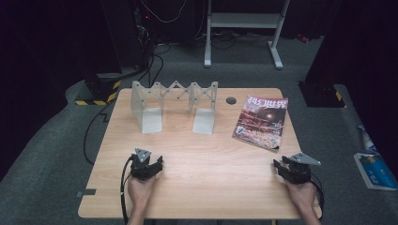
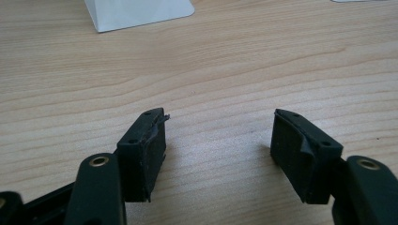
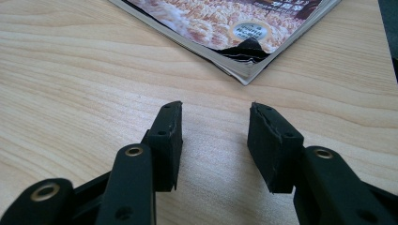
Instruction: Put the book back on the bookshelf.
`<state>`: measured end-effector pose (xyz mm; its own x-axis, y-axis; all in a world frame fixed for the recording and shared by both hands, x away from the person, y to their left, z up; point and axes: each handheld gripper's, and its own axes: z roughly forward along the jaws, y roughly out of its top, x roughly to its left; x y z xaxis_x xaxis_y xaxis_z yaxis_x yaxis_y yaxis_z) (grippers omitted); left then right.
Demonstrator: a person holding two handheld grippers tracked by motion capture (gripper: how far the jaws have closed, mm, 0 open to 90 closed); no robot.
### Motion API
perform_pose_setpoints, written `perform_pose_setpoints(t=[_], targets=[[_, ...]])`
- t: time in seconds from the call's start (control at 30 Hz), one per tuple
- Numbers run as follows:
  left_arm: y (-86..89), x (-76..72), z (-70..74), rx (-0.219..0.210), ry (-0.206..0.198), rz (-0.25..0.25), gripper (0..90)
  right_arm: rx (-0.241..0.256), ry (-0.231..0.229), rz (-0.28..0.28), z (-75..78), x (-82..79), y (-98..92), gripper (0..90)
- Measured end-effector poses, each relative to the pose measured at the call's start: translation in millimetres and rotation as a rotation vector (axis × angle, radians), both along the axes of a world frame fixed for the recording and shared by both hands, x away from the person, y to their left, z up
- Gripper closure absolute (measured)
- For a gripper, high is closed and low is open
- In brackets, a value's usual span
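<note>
1. Glossy magazine with a red-and-orange cover lies flat on the light wooden bench, at 1 o'clock from bench centre, slightly askew, near the right edge. It looks untouched; nothing lifted or moved yet, so the work appears to be at its very start.
2. In the right gripper view the magazine's near corner sits just ahead of the jaws, not touching them.
3. Right gripper, black two-jaw tool with a grey plate on top: jaws spread, nothing between them, resting low at 4 o'clock on the bench, pointing toward 11 o'clock at the magazine. Hand behind it, forearm coming in from the bottom edge.
4. Left gripper, same build: jaws spread wide and empty, low over bare wood at 7 o'clock, pointing to 12 o'clock. Well apart from the magazine.
5. White expandable file rack with accordion lattice and flat base plates stands at 11–12 o'clock, empty; one base plate sits ahead of the left gripper.
6. Left to do, judged: reach, grasp the magazine, likely slot it into the rack.
</note>
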<state>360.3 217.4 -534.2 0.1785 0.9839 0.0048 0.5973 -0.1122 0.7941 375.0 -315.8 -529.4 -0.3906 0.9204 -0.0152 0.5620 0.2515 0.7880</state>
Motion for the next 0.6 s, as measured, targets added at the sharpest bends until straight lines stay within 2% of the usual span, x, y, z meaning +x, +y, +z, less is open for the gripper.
perform_pose_setpoints(t=[0.27,0.4,0.6], targets=[[-0.1,-0.3,-0.2,-0.006,0.000,-0.005,34.8,0.000,-0.003,0.017,-0.2,-1.6,-0.2,59.9],[0.3,-0.6,-0.2,-0.015,-0.001,-0.008,34.8,0.037,0.012,0.007,1.3,-2.0,-3.8,61.4],[2.1,-1.2,0.5,-0.035,0.004,-0.005,36.1,0.065,-0.012,-0.005,3.7,-4.7,-7.7,61.3]])
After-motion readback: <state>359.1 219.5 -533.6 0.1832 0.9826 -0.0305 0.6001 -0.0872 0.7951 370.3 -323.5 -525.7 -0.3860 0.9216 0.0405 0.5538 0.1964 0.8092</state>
